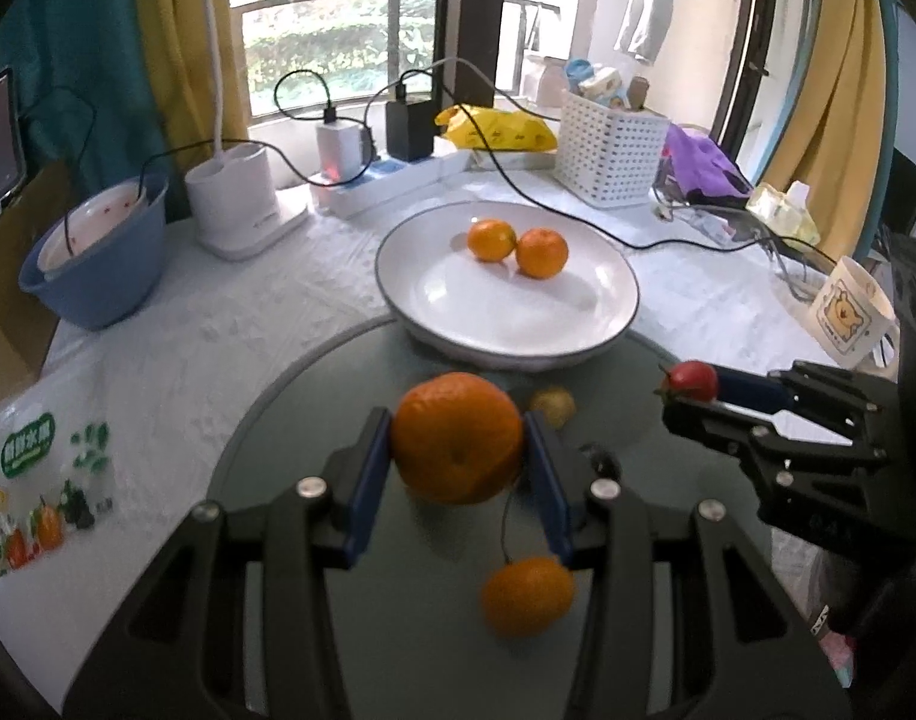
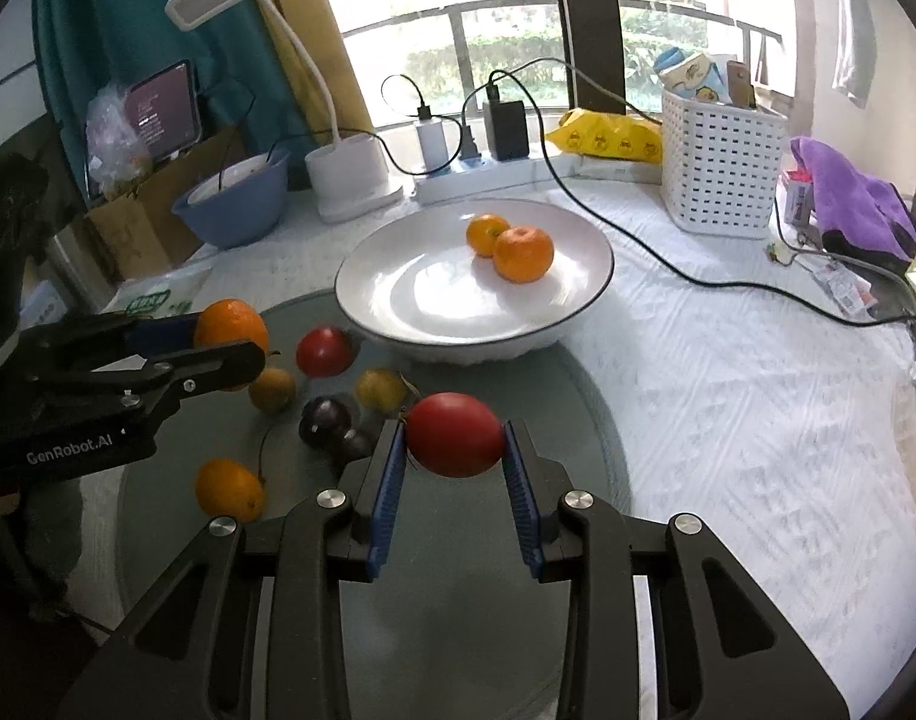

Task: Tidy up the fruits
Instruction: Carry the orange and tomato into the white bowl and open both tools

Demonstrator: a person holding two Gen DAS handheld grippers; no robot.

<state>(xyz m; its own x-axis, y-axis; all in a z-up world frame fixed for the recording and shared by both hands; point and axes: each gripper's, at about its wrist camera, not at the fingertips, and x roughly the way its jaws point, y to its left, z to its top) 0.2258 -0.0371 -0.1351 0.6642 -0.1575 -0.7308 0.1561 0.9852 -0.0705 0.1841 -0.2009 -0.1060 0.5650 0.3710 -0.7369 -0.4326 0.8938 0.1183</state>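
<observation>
Round orange mandarin (image 1: 458,438), light, soft-skinned, sits clamped across its middle in the left claw (image 1: 458,450); right claw (image 2: 455,450) pinches a smooth, slippery red tomato (image 2: 455,435).

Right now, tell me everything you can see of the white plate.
The white plate is a wide, shallow dish, glossy like glazed ceramic, with a thin dark line around its rim. It sits upright on the white tablecloth, its near edge overlapping the round glass turntable. Two oranges rest inside it toward the far side, touching each other. A black cable runs past its right side. Neither gripper touches it.
</observation>
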